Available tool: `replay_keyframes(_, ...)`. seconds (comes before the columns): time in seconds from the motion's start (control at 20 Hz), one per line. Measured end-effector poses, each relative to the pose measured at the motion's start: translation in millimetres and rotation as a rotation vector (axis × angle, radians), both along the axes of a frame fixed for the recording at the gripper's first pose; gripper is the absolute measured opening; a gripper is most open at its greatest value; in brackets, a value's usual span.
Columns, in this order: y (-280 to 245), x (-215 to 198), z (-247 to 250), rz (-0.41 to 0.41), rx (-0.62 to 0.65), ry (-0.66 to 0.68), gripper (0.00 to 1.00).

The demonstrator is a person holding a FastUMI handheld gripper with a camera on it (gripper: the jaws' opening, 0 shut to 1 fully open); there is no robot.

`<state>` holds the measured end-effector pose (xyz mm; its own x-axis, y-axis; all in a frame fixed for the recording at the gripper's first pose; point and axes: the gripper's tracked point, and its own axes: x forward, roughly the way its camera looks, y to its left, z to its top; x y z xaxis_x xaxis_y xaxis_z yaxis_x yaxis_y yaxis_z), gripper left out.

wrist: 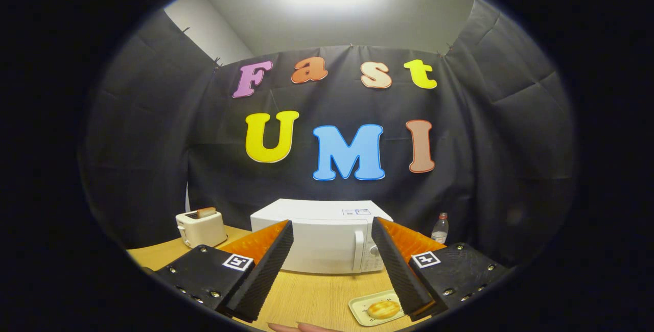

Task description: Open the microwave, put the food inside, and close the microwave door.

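Observation:
A white microwave [319,240] stands on the wooden table [306,296] beyond my fingers, its door shut and a vertical handle [359,256] at the door's right side. A round golden pastry [383,309] lies on a small pale tray [360,311] on the table, close beside my right finger [401,270]. My gripper [332,230] is open and holds nothing. It hovers above the table, well short of the microwave, whose front shows in the gap between the fingers.
A small cream toaster [201,227] with a slice in its slot sits at the back left of the table. A clear bottle [440,228] with a red cap stands to the right of the microwave. A person's fingertips [301,327] show at the table's near edge.

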<state>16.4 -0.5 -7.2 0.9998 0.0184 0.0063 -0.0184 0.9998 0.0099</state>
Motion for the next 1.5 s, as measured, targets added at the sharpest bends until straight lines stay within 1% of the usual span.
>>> replay_keyframes(0.15,0.6,7.0,-2.2,0.003,-0.022,-0.017,0.97)
replay_keyframes(0.3,0.6,18.2,-13.6,0.006,-0.038,-0.004,0.97)
replay_keyframes(0.55,3.6,43.8,-34.1,0.036,-0.023,0.026,0.97)
replay_keyframes(0.75,-12.0,68.1,-49.1,0.000,0.007,0.028,0.97)
replay_keyframes(0.9,-18.2,88.9,-62.4,0.009,0.031,0.038,0.97)
replay_keyframes(1.0,-22.6,101.8,-69.6,0.019,0.031,0.018,0.97)
replay_keyframes(1.05,-32.3,106.9,-76.1,-0.010,0.040,0.023,0.97)
replay_keyframes(1.1,-37.7,114.0,-82.0,-0.020,0.052,0.027,0.97)
replay_keyframes(1.3,-42.2,139.6,-95.8,-0.008,0.087,0.044,0.97)
replay_keyframes(1.5,-46.6,162.8,-117.1,-0.003,0.069,0.067,0.97)
